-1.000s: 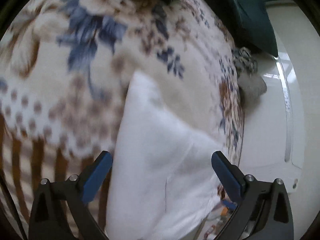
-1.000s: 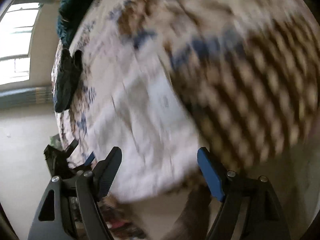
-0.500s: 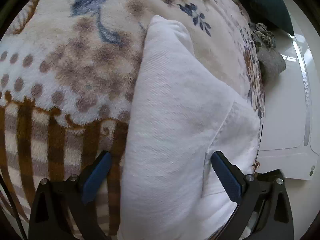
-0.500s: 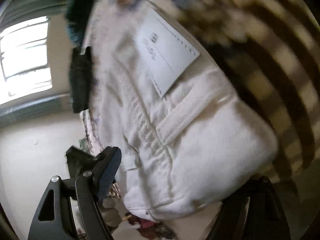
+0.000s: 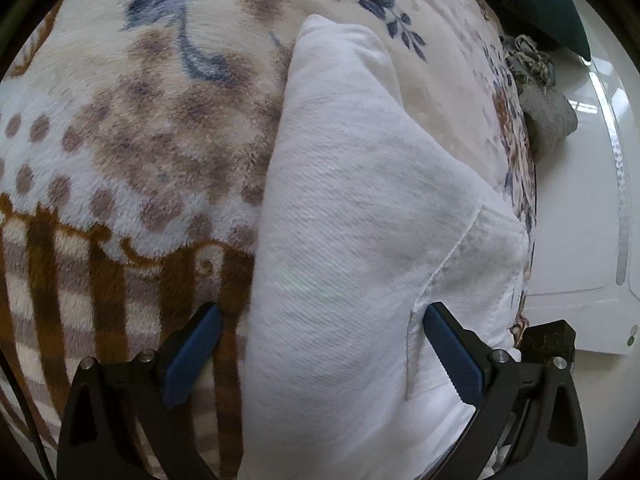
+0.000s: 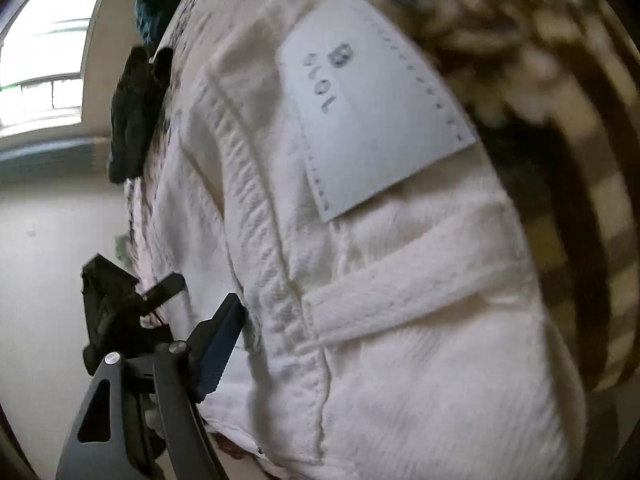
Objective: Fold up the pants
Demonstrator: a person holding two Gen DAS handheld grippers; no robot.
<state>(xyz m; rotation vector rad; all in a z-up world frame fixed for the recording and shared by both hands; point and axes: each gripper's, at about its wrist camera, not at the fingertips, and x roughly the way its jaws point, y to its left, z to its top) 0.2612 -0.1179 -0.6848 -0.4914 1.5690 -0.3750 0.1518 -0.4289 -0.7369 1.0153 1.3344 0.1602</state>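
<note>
Since a second ago both grippers have dropped in close over the white pants point(image 5: 348, 240), which have gone from a blurred patch in both views to a sharp bundle filling the frame; in the right wrist view the waistband with its belt loop point(image 6: 400, 296) and pale sewn-on label point(image 6: 372, 108) has come right up to the lens. That suggests the reach is over and a grasp for the next fold is about to start. The pants lie on the floral fleece blanket point(image 5: 140, 140), already folded into a long narrow bundle. Its long axis runs from near to far in the left wrist view, the tapered end pointing far and the broad waist end nearest the grippers. The left gripper point(image 5: 320, 360) is spread wide, its blue pads straddling the cloth without pinching it. The right gripper point(image 6: 360, 360) shows only its left finger beside the waistband; the other is hidden by cloth, so I cannot tell how it stands, though it is probably spread.
</note>
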